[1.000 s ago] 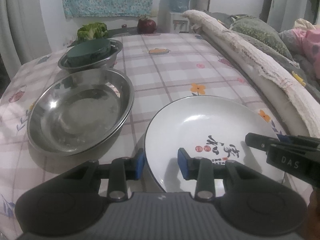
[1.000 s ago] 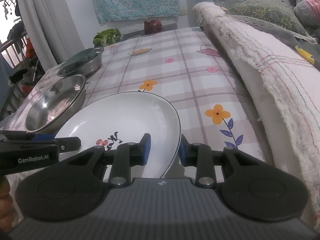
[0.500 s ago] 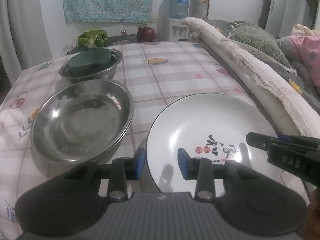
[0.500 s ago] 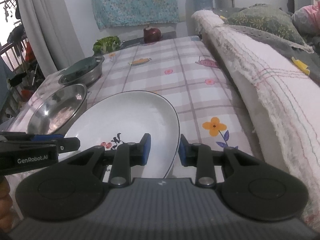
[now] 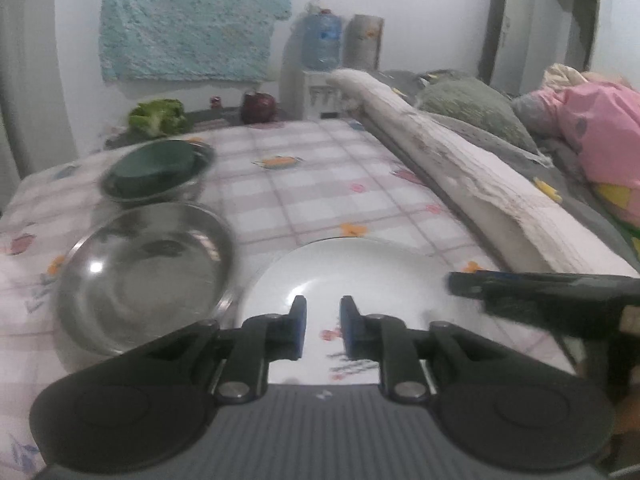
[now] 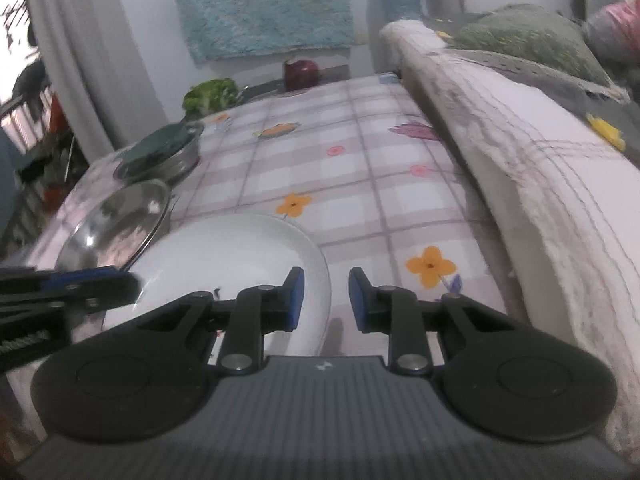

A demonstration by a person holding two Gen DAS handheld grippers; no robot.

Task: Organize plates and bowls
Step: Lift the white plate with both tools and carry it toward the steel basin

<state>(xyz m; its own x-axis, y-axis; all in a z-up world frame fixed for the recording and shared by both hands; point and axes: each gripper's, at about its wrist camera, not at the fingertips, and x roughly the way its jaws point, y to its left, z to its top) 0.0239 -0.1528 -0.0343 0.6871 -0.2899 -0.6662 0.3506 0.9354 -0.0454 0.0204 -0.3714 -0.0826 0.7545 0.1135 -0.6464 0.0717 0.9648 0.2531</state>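
Left wrist view: a white plate (image 5: 360, 276) is seen on a checked tablecloth (image 5: 304, 184), directly beyond the left gripper (image 5: 323, 322); the picture is blurred.
Left gripper: the jaws are closing over the plate's near part, with a clear gap between the blue pads (image 5: 298, 322); no pressure on the plate can be made out.
Right gripper (image 6: 326, 296): the jaws are closing astride the plate's right rim, one pad over the plate and one over the cloth; the rim is not yet pinched, so far as can be told.
Task's things: the plate lies near and centre; a wide steel bowl (image 5: 144, 276) sits just to its left, rims close or touching; farther off on the left, a smaller steel bowl (image 5: 160, 176) holds a dark green dish (image 5: 154, 166).
Step in hand, as judged: the plate is being taken by two edges, probably to be lifted and stacked.
How to do it well: both rims should be gripped firmly before any lift, the two sides raised together and kept level, and the steel bowl's edge cleared.
Materials: the plate is glossy, smooth and shallow, likely glazed ceramic, so slippery and breakable; red and black marks are printed on it.
Bowls: polished metal, round, mirror-like, with thin rolled rims.
Surface: soft cloth with flower prints; a thick rolled blanket (image 6: 520, 168) runs along the right edge.
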